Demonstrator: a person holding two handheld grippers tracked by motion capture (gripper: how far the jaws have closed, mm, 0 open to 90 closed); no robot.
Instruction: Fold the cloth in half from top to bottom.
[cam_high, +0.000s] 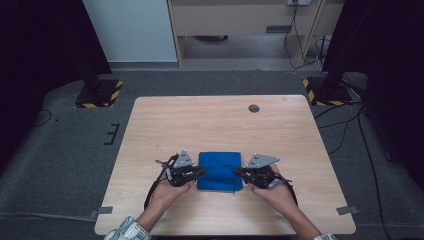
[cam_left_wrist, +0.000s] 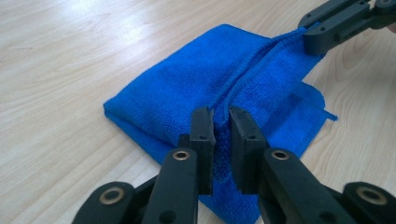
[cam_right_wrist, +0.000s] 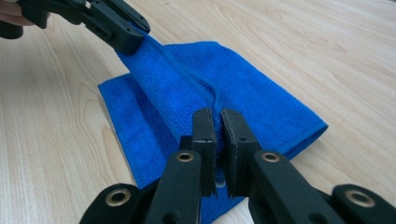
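A folded blue towel (cam_high: 220, 170) lies on the wooden table (cam_high: 220, 120) near its front edge. My left gripper (cam_high: 202, 171) meets the towel's left side and my right gripper (cam_high: 237, 172) its right side, the two pointing at each other. In the left gripper view the towel (cam_left_wrist: 187, 84) has a raised hem running into my left gripper (cam_left_wrist: 222, 116), whose jaws pinch the cloth; the right gripper (cam_left_wrist: 317, 39) pinches the hem's far end. The right gripper view has the same hem of the towel (cam_right_wrist: 261, 88) caught in my right gripper (cam_right_wrist: 218, 116), with the left gripper (cam_right_wrist: 133, 39) beyond.
A dark round cap (cam_high: 254, 108) is set in the table's far right part. Bits of tape (cam_high: 347, 210) mark the front corners. Two stand bases with yellow and black stripes (cam_high: 100, 92) sit on the floor behind the table, with cables at the right.
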